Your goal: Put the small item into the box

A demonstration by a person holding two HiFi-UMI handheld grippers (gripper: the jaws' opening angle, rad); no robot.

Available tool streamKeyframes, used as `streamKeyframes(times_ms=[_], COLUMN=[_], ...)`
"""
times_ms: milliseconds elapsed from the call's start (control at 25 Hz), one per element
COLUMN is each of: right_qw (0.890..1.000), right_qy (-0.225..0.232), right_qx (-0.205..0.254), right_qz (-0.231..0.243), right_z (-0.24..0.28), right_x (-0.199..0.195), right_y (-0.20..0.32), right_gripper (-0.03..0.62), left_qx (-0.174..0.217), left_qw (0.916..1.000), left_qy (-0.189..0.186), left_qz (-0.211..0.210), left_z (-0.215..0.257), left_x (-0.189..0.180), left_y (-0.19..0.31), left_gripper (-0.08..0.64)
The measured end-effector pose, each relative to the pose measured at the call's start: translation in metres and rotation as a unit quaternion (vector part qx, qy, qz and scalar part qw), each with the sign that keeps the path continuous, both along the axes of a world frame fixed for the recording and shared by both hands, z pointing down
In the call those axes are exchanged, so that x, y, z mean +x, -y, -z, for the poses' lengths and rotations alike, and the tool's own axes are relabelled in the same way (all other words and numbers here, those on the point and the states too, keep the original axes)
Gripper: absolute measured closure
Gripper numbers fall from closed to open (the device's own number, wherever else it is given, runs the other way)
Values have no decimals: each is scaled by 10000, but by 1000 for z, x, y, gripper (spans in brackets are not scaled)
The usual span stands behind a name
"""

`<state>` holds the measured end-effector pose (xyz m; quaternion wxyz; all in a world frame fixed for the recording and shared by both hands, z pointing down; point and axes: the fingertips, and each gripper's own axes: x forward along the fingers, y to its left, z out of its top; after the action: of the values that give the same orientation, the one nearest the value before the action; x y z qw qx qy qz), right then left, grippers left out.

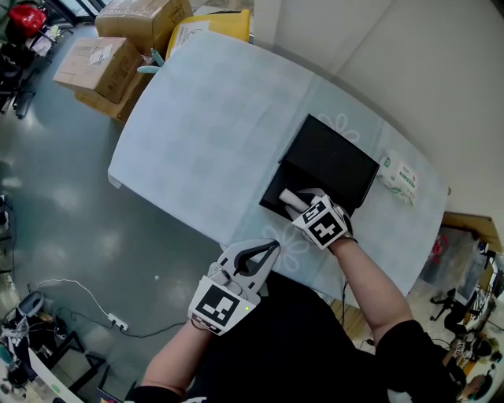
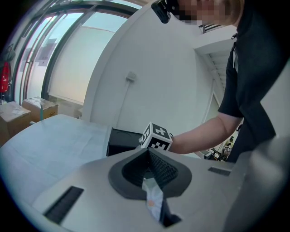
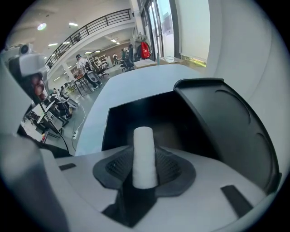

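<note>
A black box [image 1: 291, 185] stands open on the pale blue tablecloth [image 1: 213, 126], its lid [image 1: 335, 153] leaning back. My right gripper [image 1: 303, 207] hangs over the box's near corner, shut on a small white cylinder [image 1: 290, 197]. In the right gripper view the cylinder [image 3: 144, 156] sticks out from between the pads, pointing into the dark box interior [image 3: 145, 113], with the lid [image 3: 222, 118] to the right. My left gripper [image 1: 270, 249] is held off the table's near edge, shut and holding nothing. The left gripper view shows its pads [image 2: 156, 165] meeting, with the box [image 2: 122, 140] beyond.
A white packet with green print [image 1: 399, 177] lies on the cloth right of the box. Cardboard boxes [image 1: 102, 55] and a yellow carton [image 1: 209, 24] stand on the floor past the table's far end. Cables and a power strip [image 1: 118, 321] lie on the grey floor at left.
</note>
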<state>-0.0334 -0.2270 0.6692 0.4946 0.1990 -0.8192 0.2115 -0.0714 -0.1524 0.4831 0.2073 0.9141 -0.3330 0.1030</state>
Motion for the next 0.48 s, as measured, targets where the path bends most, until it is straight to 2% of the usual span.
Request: streamKeyframes(times_ms=[480], right_qw=[9989], right_qy=[271], right_qx=[365], right_qz=[-123], right_z=[28], right_x=[4], right_y=[3], right_gripper=[443], left_qx=[170], left_qw=[9998], left_qy=[18], left_qz=[100], left_z=[13], left_x=[6], left_y=[-10], left_gripper=[552])
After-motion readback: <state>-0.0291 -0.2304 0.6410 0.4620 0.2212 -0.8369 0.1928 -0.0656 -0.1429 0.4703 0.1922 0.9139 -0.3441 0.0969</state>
